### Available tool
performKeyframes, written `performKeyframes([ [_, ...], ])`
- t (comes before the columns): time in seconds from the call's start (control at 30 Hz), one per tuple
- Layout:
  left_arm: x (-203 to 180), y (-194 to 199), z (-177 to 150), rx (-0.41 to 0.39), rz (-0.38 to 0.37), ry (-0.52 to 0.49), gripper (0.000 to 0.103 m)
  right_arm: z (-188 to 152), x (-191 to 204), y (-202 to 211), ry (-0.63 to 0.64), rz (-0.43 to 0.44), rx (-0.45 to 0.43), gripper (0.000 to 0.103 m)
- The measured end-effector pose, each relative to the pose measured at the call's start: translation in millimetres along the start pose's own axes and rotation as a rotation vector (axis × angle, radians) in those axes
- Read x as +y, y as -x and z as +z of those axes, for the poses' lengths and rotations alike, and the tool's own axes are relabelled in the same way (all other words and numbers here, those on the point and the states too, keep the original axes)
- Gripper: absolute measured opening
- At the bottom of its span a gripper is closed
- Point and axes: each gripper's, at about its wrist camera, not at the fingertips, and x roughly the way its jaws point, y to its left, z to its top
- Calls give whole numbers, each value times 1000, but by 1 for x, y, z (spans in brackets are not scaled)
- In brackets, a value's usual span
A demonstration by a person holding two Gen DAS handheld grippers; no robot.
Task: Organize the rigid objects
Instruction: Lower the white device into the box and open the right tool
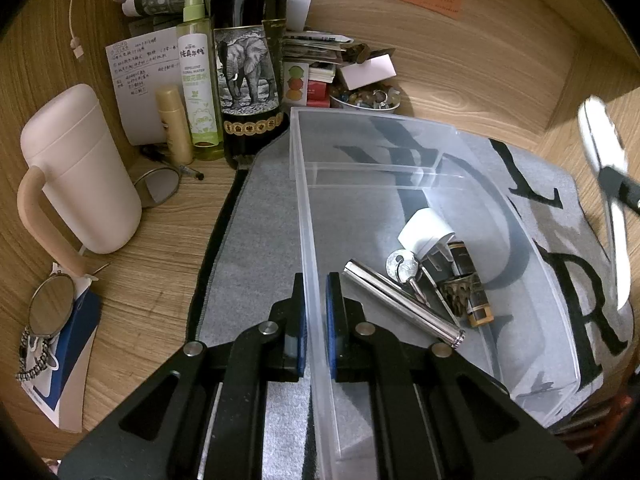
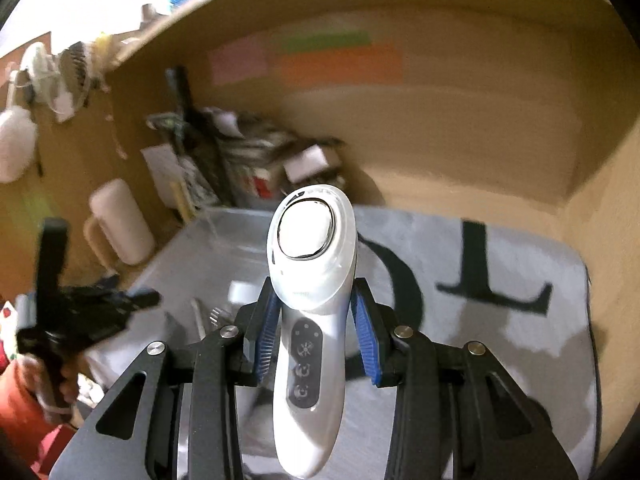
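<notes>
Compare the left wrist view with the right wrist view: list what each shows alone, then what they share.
Left wrist only: the left gripper shut on the clear bin's near wall, and inside the bin a metal tube, a key, a white plug and a small brown bottle; behind it, an elephant-label bottle.

Right wrist only: the right gripper shut on a white handheld device, its buttons facing the camera.

Both: the bin, the grey lettered mat and the pink mug.
</notes>
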Motion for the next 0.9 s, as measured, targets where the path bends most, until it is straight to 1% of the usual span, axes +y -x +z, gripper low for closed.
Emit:
performKeyframes([
  [0.27,-1,0,1,1,4,9,6,20,35,-7,71,94,-35,33],
  [0.43,0,0,1,1,3,14,6,25,49,-22,86,157,-18,33],
  [0.63,0,0,1,0,4,13,6,18,67,-56,127,185,68,33],
  [0.9,1,-1,0,-1,1,11,5,5,84,-89,195,179,177,33],
])
